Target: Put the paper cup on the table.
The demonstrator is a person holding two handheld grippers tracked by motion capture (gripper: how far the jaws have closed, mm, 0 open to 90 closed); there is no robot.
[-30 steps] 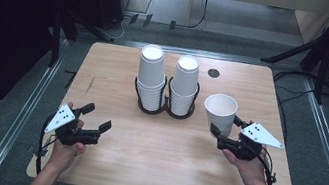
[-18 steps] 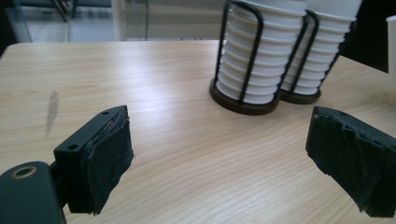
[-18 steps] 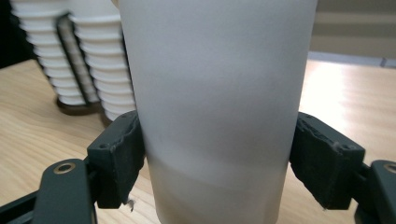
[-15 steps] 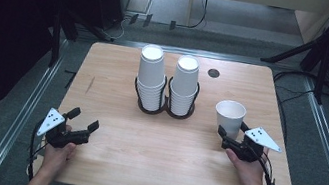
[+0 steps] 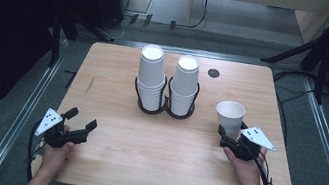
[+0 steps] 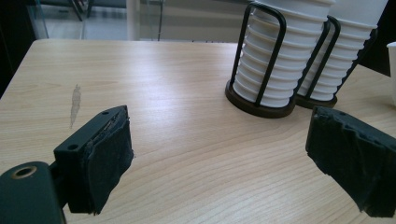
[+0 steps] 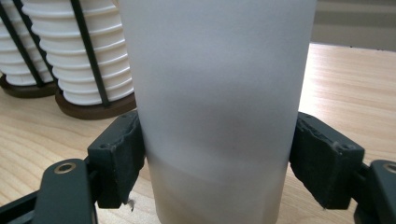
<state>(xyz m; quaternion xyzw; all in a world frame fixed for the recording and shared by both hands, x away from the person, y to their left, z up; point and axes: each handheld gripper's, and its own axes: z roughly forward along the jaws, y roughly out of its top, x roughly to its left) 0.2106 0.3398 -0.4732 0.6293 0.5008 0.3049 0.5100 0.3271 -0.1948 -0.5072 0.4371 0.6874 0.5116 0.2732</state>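
A white paper cup (image 5: 230, 116) stands upright at the right side of the table, and my right gripper (image 5: 228, 136) is shut on its lower wall. In the right gripper view the pads (image 7: 119, 156) press on both sides of the cup (image 7: 215, 70); its base is hidden below the frame. Two tall stacks of white cups (image 5: 150, 77) (image 5: 185, 83) sit in a black wire holder (image 5: 162, 108) at mid-table. My left gripper (image 5: 82, 118) rests low near the front left, open, with nothing between its fingers (image 6: 98, 158).
A small black round grommet (image 5: 214, 73) sits in the tabletop (image 5: 152, 156) behind the stacks. In the left gripper view the holder and stacks (image 6: 275, 51) stand ahead to the right. Bare wood lies between the two hands.
My right gripper has come down and slightly rightward with the cup. The left gripper has drawn left toward the table's front left edge and sunk lower.
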